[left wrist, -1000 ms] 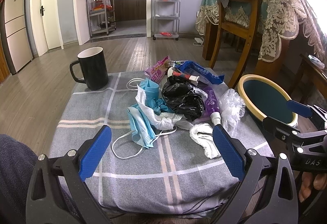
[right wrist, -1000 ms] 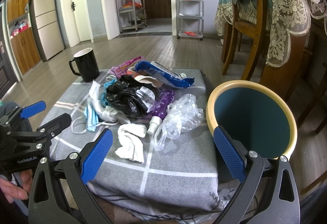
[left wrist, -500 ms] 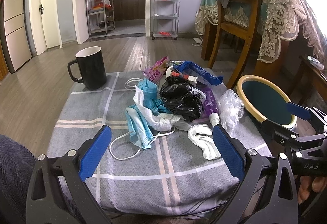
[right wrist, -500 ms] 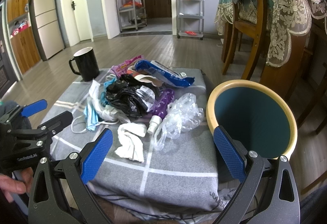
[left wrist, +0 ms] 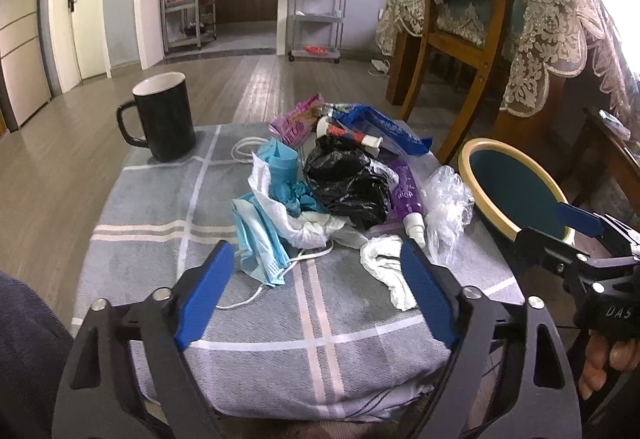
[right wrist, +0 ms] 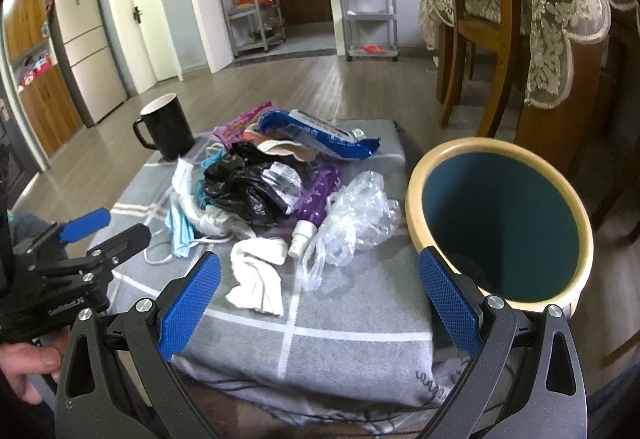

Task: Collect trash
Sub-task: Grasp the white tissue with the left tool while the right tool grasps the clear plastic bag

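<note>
At far left on the grey plaid cloth (left wrist: 168, 207) stands a black mug (left wrist: 165, 117), upright, well apart from the trash. Near the cloth's front edge, the left gripper (left wrist: 316, 293) is held low and level, its blue pads (left wrist: 204, 297) spread wide and empty, aimed at the heap; a blue face mask (left wrist: 258, 243) with white ear loops lies just beyond the left pad. Centre: the trash pile, comprising a crumpled black plastic bag (left wrist: 348, 185), a pink wrapper (left wrist: 296, 119), a blue snack packet (right wrist: 320, 135), a purple bottle (right wrist: 316, 199) lying on its side, a white crumpled tissue (right wrist: 258, 273) and a clear plastic bag (right wrist: 356, 215), mostly touching or overlapping. What lies beneath the black bag is hidden, and print on the wrappers is too small to read. Right of the cloth, a dark-teal bin with a cream rim (right wrist: 416, 199) stands just beside the table edge. The right gripper (right wrist: 320, 297) is likewise held low with fingers wide apart, holding nothing, the right one overlapping the bin rim in the right wrist view. Only fingertips of the right hand (left wrist: 608, 363) are visible, cut off at the frame edge.
</note>
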A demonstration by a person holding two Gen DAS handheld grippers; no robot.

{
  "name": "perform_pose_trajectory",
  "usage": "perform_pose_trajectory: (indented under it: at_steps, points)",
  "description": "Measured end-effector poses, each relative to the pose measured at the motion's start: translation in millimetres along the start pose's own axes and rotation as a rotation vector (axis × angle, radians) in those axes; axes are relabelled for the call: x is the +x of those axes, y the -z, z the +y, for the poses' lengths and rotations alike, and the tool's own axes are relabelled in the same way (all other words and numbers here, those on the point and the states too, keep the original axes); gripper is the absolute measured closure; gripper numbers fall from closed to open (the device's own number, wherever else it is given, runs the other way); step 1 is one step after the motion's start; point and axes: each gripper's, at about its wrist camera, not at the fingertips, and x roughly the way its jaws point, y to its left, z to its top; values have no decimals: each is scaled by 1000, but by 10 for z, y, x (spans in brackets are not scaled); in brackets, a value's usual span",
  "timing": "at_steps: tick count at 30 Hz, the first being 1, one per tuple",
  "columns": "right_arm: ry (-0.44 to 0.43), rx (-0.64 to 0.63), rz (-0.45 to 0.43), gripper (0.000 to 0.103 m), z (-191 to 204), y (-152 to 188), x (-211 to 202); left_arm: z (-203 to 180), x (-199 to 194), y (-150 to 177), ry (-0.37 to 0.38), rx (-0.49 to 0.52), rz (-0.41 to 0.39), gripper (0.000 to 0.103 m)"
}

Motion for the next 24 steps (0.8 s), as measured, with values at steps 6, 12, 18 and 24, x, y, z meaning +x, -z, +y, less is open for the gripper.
perform_pose_trajectory:
  at_steps: [6, 12, 18, 24]
  points:
    - [-7, -19, 47, 18, -27, -35, 116, 9, 237, -22, 48, 8, 87, 41]
    - [-9, -1, 111, 38, -106, -53, 310, -133, 444, 3, 118, 62, 136, 51]
    - [-9, 11, 134, 38, -150, -62, 424, -269, 706, 19, 155, 90, 184, 51]
    - [-5, 14, 146, 38, -177, -96, 557, -331, 938, 77, 170, 92, 233, 52]
